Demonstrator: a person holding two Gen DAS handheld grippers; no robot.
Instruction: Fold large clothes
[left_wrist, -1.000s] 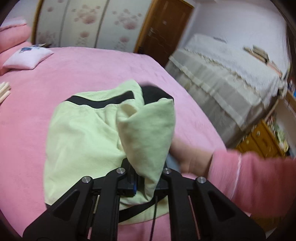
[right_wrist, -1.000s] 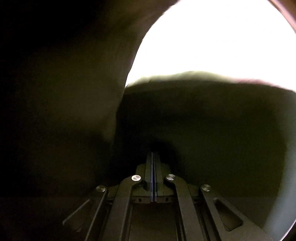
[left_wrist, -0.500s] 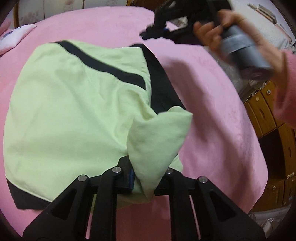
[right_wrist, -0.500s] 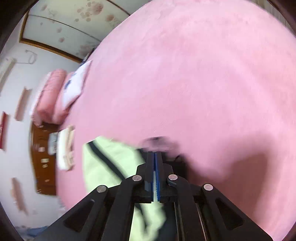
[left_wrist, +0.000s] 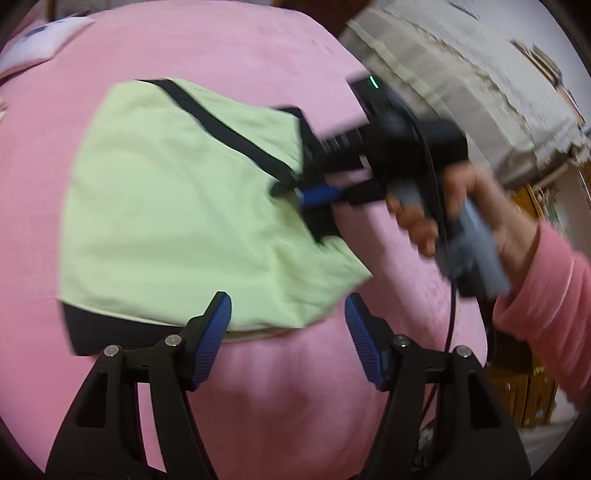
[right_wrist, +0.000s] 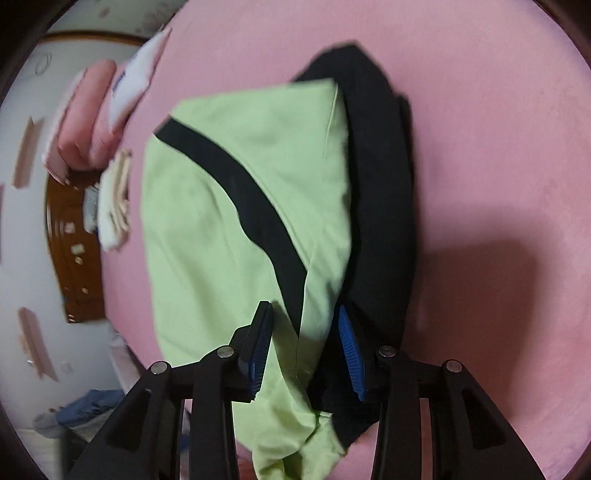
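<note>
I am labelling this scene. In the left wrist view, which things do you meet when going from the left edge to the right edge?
White pillow → green garment → right gripper at the garment's edge → hand → pink sleeve.

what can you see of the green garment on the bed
The green garment is pale lime, soft woven-looking cloth with a black diagonal stripe and black panels along its edges. It lies folded and mostly flat on the pink bedcover. The left gripper is open at its near edge, not holding it. The right gripper is open, its fingers straddling a raised fold.
</note>
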